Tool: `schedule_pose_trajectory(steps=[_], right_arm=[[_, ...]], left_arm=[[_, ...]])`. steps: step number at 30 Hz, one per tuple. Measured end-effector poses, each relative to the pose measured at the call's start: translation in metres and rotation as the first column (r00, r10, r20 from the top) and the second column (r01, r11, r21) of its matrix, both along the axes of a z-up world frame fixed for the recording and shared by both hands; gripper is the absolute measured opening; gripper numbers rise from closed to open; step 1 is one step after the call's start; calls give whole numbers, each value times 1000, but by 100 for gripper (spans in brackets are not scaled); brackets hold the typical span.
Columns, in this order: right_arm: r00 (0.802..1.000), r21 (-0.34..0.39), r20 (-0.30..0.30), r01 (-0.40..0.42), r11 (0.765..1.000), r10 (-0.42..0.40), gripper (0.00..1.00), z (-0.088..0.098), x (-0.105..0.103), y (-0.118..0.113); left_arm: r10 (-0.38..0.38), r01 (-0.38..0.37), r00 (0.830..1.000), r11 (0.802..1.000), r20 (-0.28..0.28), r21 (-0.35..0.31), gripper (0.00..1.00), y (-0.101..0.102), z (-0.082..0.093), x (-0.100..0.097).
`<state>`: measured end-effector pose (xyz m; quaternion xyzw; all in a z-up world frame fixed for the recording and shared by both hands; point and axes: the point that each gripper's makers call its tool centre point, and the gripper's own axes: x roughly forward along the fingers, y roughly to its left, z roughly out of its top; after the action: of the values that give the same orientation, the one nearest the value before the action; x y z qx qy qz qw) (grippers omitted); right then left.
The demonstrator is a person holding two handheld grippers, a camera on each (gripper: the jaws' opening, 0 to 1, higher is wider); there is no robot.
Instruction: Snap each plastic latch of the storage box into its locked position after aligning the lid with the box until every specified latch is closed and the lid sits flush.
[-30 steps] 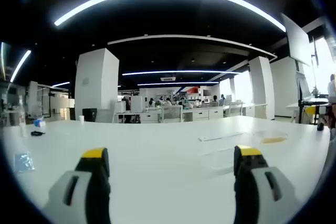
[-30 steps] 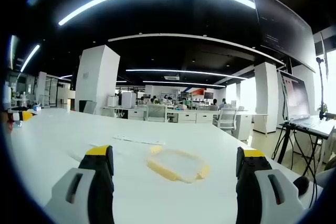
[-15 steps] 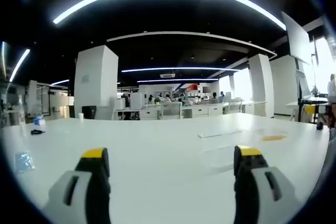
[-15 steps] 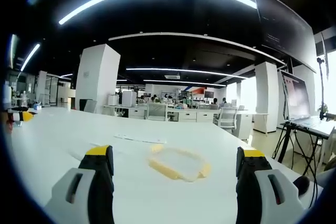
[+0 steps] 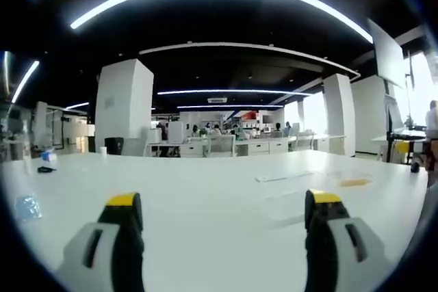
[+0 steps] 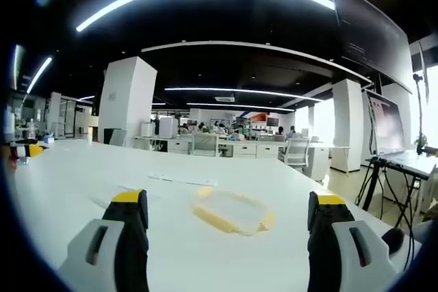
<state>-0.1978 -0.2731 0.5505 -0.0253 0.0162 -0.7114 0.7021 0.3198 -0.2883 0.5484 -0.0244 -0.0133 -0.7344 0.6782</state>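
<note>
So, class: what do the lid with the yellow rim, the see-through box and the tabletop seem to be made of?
The lid looks like clear plastic with a yellow rim, perhaps a softer seal: the table shows through its middle. The box looks like thin transparent plastic, since only faint edges show. The tabletop seems a smooth white laminate or painted board with a dull sheen; which one cannot be told.
</note>
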Motion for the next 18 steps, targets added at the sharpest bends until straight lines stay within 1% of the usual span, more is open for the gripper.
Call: schedule_pose_trajectory(steps=[3,8,12,18], right_arm=[[1000,-4,-3,-1,1000,1,100,1,1,0],[1000,-2,-1,-2,1000,2,100,0,1,0],[1000,3,-3,-1,1000,1,100,-2,1,0],[1000,2,-19,5,1000,-5,100,-2,0,1]], left_arm=[[-14,14,1000,1000,-5,0,100,-1,0,-3],[-14,14,1000,1000,-4,-4,100,0,1,-4],[-18,18,1000,1000,-14,-6,100,-2,0,-5],[-24,24,1000,1000,-3,-5,100,-2,0,-9]])
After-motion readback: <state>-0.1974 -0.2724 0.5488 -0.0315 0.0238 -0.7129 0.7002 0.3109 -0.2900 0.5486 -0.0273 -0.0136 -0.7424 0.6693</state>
